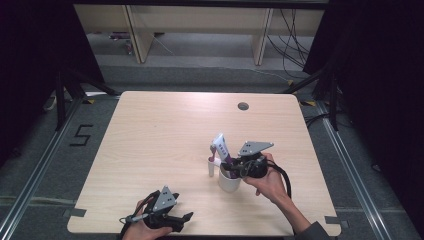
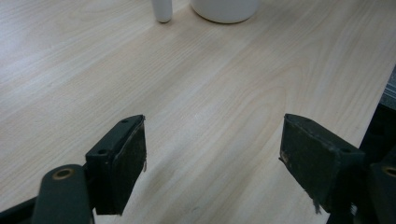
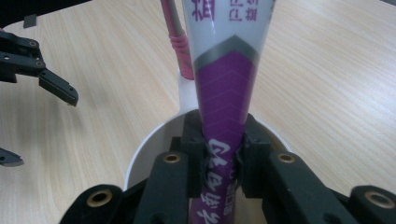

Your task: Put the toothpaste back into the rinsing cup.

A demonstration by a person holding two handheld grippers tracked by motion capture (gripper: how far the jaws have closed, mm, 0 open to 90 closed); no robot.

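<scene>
A purple and white toothpaste tube (image 3: 227,79) stands up out of a white cup (image 3: 140,161). My right gripper (image 3: 223,135) is shut on the tube's lower part, just over the cup's rim. From above, the tube (image 1: 220,146) leans left over the cup (image 1: 228,183), with the right gripper (image 1: 232,167) and the person's hand right of it. A pink-necked toothbrush (image 1: 212,164) stands upright beside the cup. My left gripper (image 1: 184,221) rests open near the table's front edge. Its jaws (image 2: 212,154) hold nothing, and the cup (image 2: 225,9) lies ahead.
The pale wooden table (image 1: 160,135) has a round cable hole (image 1: 243,106) at the back right. The left gripper's black jaws (image 3: 51,84) show at the left of the right gripper view. Dark floor with a "5" mark (image 1: 82,135) lies left.
</scene>
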